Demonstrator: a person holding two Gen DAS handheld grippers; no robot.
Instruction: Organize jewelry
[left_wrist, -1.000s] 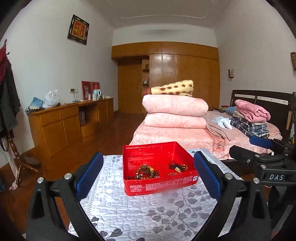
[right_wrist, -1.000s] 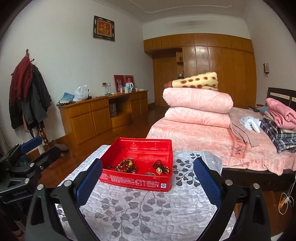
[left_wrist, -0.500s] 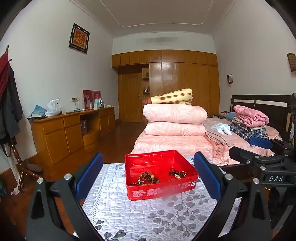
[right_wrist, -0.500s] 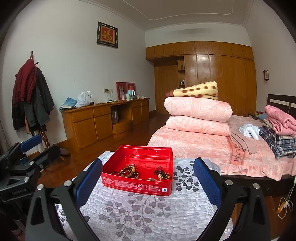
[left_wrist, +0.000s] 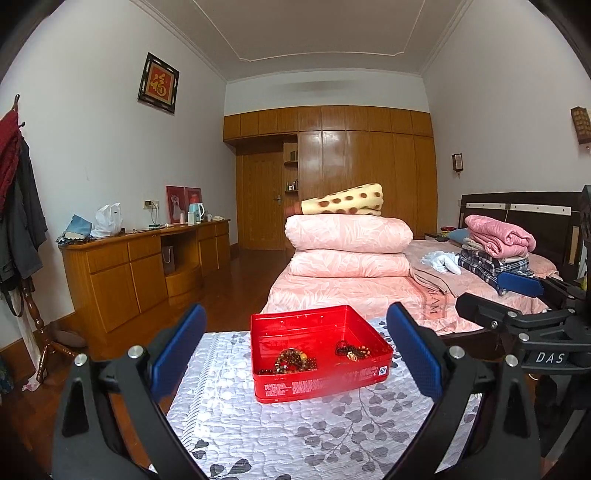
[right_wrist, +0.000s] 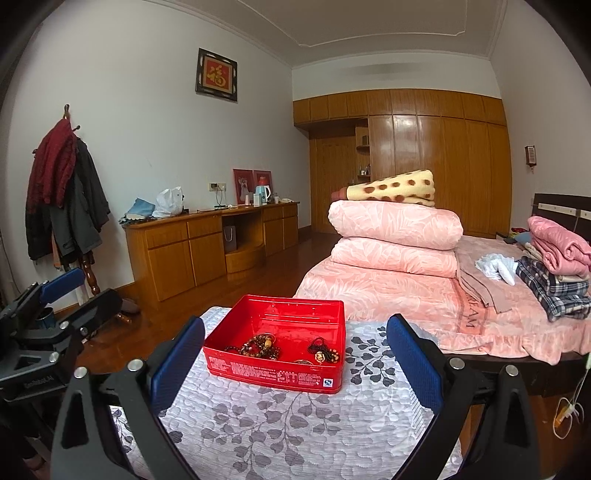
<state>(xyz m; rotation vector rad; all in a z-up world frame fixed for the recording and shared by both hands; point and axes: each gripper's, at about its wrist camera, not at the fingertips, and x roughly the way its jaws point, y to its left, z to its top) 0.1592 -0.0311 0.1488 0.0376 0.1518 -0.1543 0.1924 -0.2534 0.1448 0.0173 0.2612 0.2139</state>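
Near the table's (left_wrist: 258, 435) far edge sits a red tin (left_wrist: 317, 354), lidless, holding two tangled bead bracelets (right_wrist: 260, 346). Left gripper (left_wrist: 295, 350) and right gripper (right_wrist: 295, 358) both gape wide, empty.

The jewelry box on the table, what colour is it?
Red: the box shows best in the right wrist view.

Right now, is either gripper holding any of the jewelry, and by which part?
Nothing is held. The left gripper and right gripper are both open and empty; the bead bracelets lie in the red tin.
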